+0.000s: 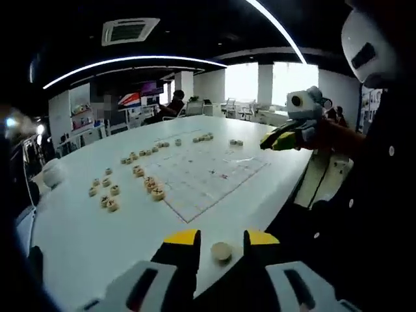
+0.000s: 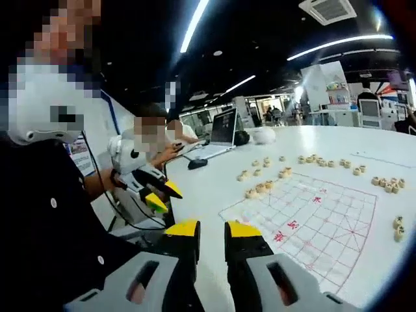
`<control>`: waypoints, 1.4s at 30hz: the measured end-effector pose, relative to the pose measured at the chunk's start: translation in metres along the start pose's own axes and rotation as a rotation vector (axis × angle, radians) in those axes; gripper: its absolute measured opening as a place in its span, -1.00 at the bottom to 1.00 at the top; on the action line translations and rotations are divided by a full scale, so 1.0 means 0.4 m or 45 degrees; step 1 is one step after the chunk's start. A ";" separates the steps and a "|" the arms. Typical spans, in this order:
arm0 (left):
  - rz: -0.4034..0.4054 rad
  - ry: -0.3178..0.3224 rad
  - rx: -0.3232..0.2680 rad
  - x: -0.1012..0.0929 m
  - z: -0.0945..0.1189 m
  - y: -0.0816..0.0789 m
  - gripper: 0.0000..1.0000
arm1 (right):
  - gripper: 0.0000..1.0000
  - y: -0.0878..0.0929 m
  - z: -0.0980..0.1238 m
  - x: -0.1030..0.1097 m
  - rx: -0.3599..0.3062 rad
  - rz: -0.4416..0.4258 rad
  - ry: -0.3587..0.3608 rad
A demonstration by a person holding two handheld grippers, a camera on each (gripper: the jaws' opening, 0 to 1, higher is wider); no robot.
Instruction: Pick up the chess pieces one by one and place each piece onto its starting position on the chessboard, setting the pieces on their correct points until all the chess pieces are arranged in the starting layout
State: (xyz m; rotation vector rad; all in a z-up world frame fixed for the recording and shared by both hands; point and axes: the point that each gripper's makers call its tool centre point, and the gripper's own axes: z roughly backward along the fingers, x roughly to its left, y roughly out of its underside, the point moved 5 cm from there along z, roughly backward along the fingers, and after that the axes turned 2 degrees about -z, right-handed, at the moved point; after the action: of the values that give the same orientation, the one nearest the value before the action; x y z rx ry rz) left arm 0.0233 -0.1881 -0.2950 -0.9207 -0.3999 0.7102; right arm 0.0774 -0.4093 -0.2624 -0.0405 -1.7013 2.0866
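1. Between your left gripper's parted fingers, one round chess piece sits; you cannot tell whether they touch it.
2. Your right gripper hangs over the white tabletop's near edge, fingers released and holding nothing.
3. The chessboard lies bare on the tabletop, with loose chess pieces clustered beside its edges.
4. A laptop stands open beyond the board.

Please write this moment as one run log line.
left claw: holds chess piece | right claw: open | chessboard: bare
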 end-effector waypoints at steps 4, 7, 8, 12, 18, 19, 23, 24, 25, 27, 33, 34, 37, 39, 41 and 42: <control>-0.020 -0.021 0.122 -0.012 -0.025 0.016 -0.33 | -0.64 0.003 0.006 0.005 -0.011 0.006 -0.011; 0.024 -0.054 0.218 -0.005 -0.035 0.026 -0.33 | -0.62 0.004 0.012 0.003 -0.020 0.003 -0.014; 0.054 -0.045 0.269 -0.006 -0.039 0.032 -0.34 | -0.62 0.005 0.014 0.002 -0.023 0.002 -0.014; 0.044 -0.029 0.387 -0.003 -0.055 0.039 -0.36 | -0.62 0.010 0.020 -0.006 -0.031 -0.002 -0.015; 0.028 -0.024 0.459 0.002 -0.082 0.038 -0.54 | -0.62 0.017 0.026 -0.021 -0.038 -0.016 -0.010; 0.019 -0.025 0.471 0.003 -0.084 0.040 -0.59 | -0.62 0.018 0.027 -0.024 -0.038 -0.018 -0.009; 0.021 -0.023 0.472 0.004 -0.085 0.035 -0.60 | -0.62 0.018 0.026 -0.030 -0.041 -0.035 -0.011; 0.020 -0.019 0.457 0.003 -0.085 0.031 -0.61 | -0.62 0.018 0.026 -0.032 -0.042 -0.040 -0.013; 0.020 -0.015 0.442 0.001 -0.086 0.026 -0.61 | -0.61 0.018 0.025 -0.034 -0.043 -0.046 -0.014; 0.015 0.000 0.349 0.000 -0.086 -0.003 -0.61 | -0.59 0.018 0.022 -0.038 -0.043 -0.070 -0.025; -0.148 -0.084 -0.042 0.028 -0.076 -0.124 -0.61 | -0.42 -0.019 0.009 -0.047 -0.118 -0.270 -0.120; -0.154 -0.086 -0.155 0.027 -0.071 -0.159 -0.61 | -0.38 -0.035 0.003 -0.050 -0.149 -0.345 -0.145; -0.147 -0.105 -0.430 0.037 -0.058 -0.240 -0.61 | -0.30 -0.073 -0.007 -0.058 -0.225 -0.514 -0.221; -0.222 -0.136 -0.587 0.045 -0.055 -0.279 -0.61 | -0.26 -0.109 -0.017 -0.061 -0.307 -0.730 -0.325; -0.256 -0.132 -0.680 0.046 -0.056 -0.299 -0.61 | -0.26 -0.130 -0.025 -0.064 -0.352 -0.909 -0.405; -0.235 -0.115 -0.747 0.046 -0.058 -0.315 -0.61 | -0.27 -0.142 -0.038 -0.075 -0.378 -1.018 -0.437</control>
State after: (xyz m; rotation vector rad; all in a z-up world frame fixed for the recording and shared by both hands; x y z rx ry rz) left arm 0.0982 -0.2397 -0.2028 -1.3838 -0.7883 0.4679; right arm 0.1270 -0.3979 -0.2203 0.8085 -1.7889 1.2868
